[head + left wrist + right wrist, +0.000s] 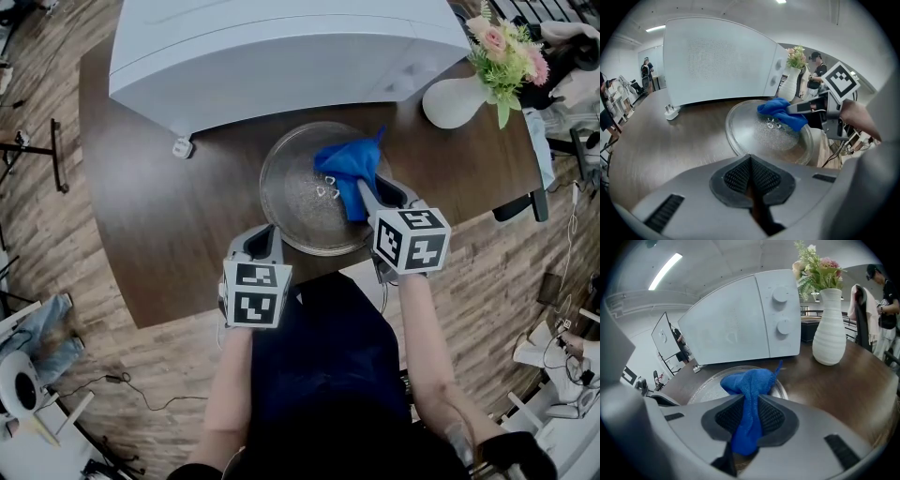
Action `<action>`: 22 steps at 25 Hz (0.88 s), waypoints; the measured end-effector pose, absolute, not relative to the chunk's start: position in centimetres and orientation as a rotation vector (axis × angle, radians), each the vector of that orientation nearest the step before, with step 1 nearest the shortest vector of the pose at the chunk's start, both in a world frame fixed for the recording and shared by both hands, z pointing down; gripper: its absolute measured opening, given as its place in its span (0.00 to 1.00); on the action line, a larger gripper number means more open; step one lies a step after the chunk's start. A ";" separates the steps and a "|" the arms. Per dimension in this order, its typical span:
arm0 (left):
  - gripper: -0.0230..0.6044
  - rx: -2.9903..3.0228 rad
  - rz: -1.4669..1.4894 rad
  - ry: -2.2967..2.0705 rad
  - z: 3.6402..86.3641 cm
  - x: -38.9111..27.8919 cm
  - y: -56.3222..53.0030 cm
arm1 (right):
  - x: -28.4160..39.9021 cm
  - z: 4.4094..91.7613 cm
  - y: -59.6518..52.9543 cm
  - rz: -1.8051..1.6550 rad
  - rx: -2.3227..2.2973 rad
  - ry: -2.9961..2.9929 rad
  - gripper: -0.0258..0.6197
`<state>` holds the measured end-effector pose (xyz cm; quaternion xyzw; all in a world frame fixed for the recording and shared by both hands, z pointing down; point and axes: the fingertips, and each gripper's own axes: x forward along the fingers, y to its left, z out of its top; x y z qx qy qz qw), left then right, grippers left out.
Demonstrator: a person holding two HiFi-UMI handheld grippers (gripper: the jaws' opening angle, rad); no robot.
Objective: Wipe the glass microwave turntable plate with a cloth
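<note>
My right gripper (747, 427) clamps the blue cloth (347, 169) over the glass plate (295, 202) at centre frame. My left gripper (751, 180) is closed and empty. I'd press flat and sweep rim-to-rim.

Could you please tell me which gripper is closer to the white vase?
The right one. The right gripper, clamping the cloth, is over the right half of the plate, toward the vase. The left gripper sits at the near left rim, farther from it.

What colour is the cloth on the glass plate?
Bright blue; the cloth shows best in the right gripper view.
</note>
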<state>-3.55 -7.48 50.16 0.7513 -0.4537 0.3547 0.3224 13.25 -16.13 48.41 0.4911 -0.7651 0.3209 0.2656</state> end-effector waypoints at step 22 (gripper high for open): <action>0.04 1.984 0.924 -1.209 50.2 -3.6 -7.5 | 19.1 47.6 -16.5 0.855 1.572 -1.960 0.16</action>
